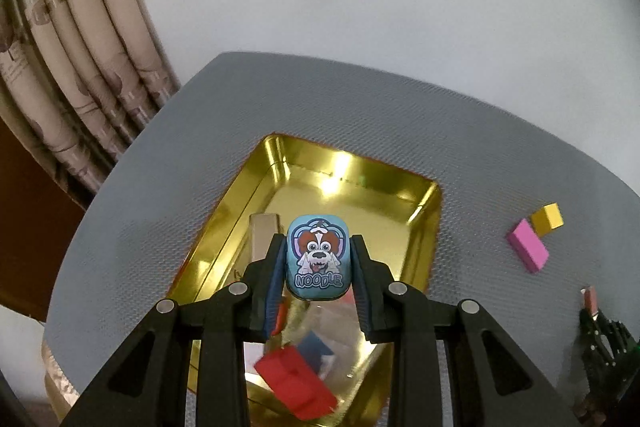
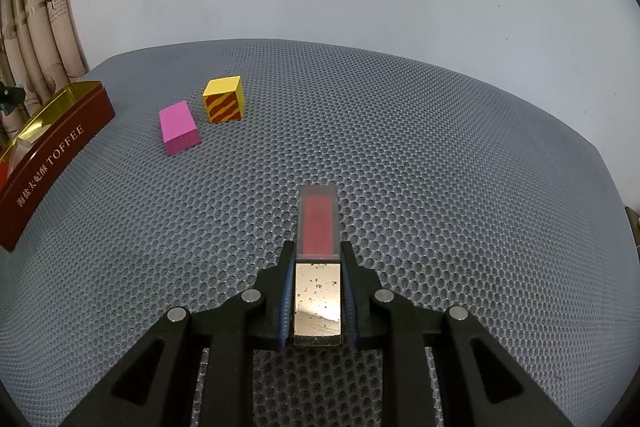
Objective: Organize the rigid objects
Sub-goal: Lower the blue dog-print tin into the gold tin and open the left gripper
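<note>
My left gripper (image 1: 318, 259) is shut on a small blue tin (image 1: 317, 258) with a cartoon dog and the word NOODLE, held above the open gold tin box (image 1: 424, 227). In the box lie a red block (image 1: 294, 387), a blue piece (image 1: 316, 349) and a pale bar (image 1: 262, 233). My right gripper (image 2: 318, 259) is shut on a lip gloss tube (image 2: 318, 227) with a red clear end and mirrored cap, low over the grey mesh mat (image 2: 440, 147). A pink block (image 2: 179, 131) and a yellow striped cube (image 2: 224, 99) lie on the mat.
The box's dark red side reads TOFFEE in the right wrist view (image 2: 48, 167), at the mat's left. The pink block (image 1: 528, 245) and yellow cube (image 1: 547, 218) lie right of the box. Patterned curtains (image 1: 72, 47) hang at the left. A white wall stands behind.
</note>
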The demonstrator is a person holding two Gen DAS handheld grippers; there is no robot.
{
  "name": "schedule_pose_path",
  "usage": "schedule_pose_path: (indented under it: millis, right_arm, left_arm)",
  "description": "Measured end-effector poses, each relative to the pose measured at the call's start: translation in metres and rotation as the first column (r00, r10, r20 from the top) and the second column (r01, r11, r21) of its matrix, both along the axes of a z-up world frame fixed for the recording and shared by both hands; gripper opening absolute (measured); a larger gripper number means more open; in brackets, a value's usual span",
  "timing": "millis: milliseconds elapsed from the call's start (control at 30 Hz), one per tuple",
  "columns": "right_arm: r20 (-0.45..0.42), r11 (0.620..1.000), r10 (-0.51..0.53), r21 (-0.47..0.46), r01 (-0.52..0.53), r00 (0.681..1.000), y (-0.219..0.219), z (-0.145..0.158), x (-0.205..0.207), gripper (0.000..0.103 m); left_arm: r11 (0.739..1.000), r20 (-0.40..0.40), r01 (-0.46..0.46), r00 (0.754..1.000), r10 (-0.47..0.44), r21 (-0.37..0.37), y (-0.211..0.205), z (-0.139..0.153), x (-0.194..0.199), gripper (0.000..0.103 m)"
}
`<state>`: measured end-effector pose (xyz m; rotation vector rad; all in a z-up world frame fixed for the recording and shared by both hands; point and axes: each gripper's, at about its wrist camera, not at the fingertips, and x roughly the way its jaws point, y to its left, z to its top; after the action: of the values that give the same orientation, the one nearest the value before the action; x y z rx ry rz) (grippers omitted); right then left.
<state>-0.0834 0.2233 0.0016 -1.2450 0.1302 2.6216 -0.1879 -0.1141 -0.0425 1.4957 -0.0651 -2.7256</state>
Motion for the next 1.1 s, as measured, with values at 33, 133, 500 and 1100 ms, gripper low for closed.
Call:
schedule_pose_path:
  millis: [33,133,500,1100]
  right_arm:
    - [0.0,1.0,0.0,0.001,0.0,1.0,0.0,0.0,0.0,0.021]
    - [0.0,1.0,0.0,0.001,0.0,1.0,0.001,0.0,0.0,0.021]
    - [0.001,1.0,0.0,0.003,0.0,1.0,0.001,-0.001,0.001,0.021]
    - [0.001,1.0,0.0,0.005,0.0,1.0,-0.001,0.002,0.003,0.021]
  left_arm:
    - [1.0,0.003,-0.009,1.0,0.009,-0.004,-0.003,-0.002,-0.002,0.027]
    - [1.0,0.016,-0.019,1.0,0.02,-0.022,-0.009,-0.01,-0.005,0.027]
    - [0.998,0.044,-0.049,0.998,0.05,-0.026,-0.027,-0.028,-0.014,0.028]
    - [1.0,0.102,-0.012,0.995,0.009,0.027,-0.014,-0.04,-0.046,0.028]
